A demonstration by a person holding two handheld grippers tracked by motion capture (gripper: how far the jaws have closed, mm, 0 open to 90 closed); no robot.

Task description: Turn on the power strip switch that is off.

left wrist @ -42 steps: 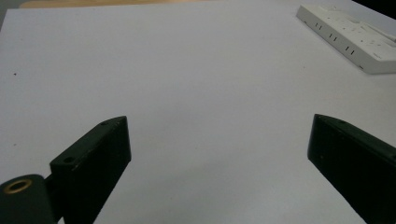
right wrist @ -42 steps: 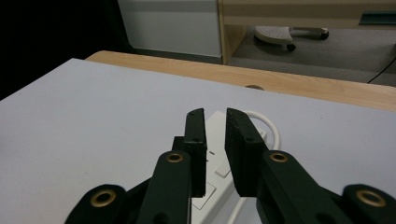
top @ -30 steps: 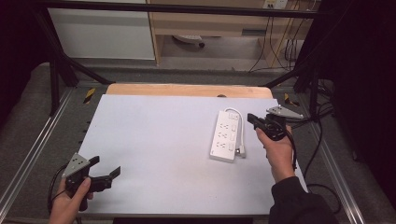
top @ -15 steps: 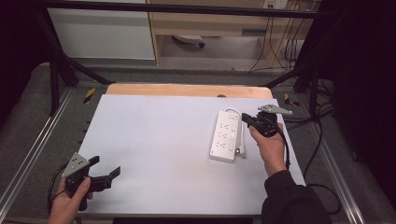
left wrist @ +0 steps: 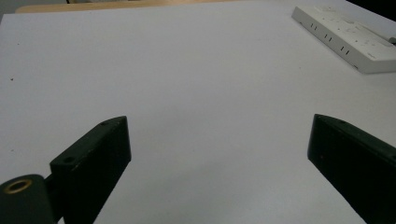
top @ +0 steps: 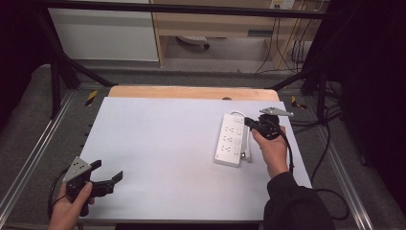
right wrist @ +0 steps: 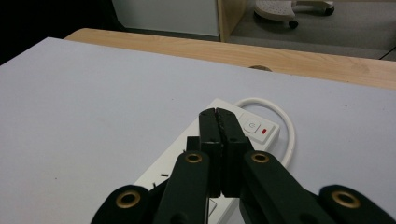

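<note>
A white power strip (top: 231, 139) lies on the right part of the white table (top: 163, 139), its white cable (top: 246, 143) looped along its right side. My right gripper (top: 249, 121) is shut with nothing in it and hovers over the strip's far end, close to the switch (right wrist: 254, 126). In the right gripper view its closed jaws point at that switch end, and the cable (right wrist: 285, 121) curls behind. My left gripper (top: 109, 173) is held open at the table's near left corner, nothing between its fingers. The left gripper view has the strip (left wrist: 345, 37) far off at upper right.
A wooden edge (top: 191, 92) runs along the table's far side. Metal frame rails (top: 28, 158) flank the table. Black cables (top: 330, 143) hang off the right side. A white cabinet (top: 105, 33) and a shelf unit stand on the floor beyond.
My right gripper has moved left and slightly forward, from beside the strip's far right to over its switch end. The left gripper has stayed where it was, open.
</note>
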